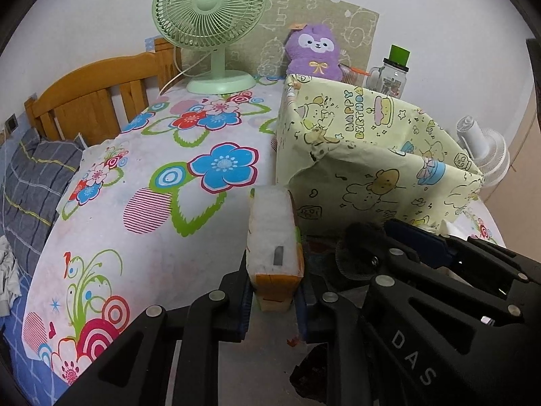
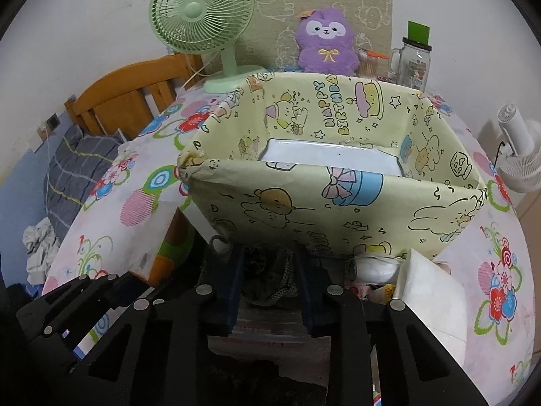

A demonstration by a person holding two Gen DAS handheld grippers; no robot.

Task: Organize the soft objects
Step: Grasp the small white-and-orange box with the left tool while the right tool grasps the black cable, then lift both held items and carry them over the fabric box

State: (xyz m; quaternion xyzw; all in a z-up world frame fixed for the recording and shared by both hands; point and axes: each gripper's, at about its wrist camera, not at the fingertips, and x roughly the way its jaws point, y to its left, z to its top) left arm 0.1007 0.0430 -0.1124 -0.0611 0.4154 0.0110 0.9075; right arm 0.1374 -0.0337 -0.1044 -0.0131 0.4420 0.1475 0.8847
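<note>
1. Left gripper is clamped narrow on a tissue pack with orange ends and a white plastic face; the pack stands up out of the jaws, just left of the near corner of the yellow "Happy Birthday" box.

2. Right gripper is pinched on a dark crumpled piece of fabric, maybe a sock or netted cloth, we can't tell which; it sits low at the near foot of the box, on a striped surface we can't make out.

3. No earlier frame to compare, so we'll only say the fabric is between the pads and looks squeezed.

4. The box is open on top with a white floor showing inside and nothing else that we can see in it; we reckon that's where the soft stuff is meant to go.

5. More soft bits on the near right, against the box: a toilet roll and a white bundle; the purple plush sits far behind the box beside the green fan and a jar.

6. What could go wrong, our guess: both grippers sit close together at the same near wall, so lifting at once could knock them into each other or push the thin wall in; its corners already look crumpled.

7. The fabric is limp; a loose end could snag the rim and drag the box along the floral tablecloth.

8. The pack is held by one end only, so it may pivot or slip on the way up.
</note>
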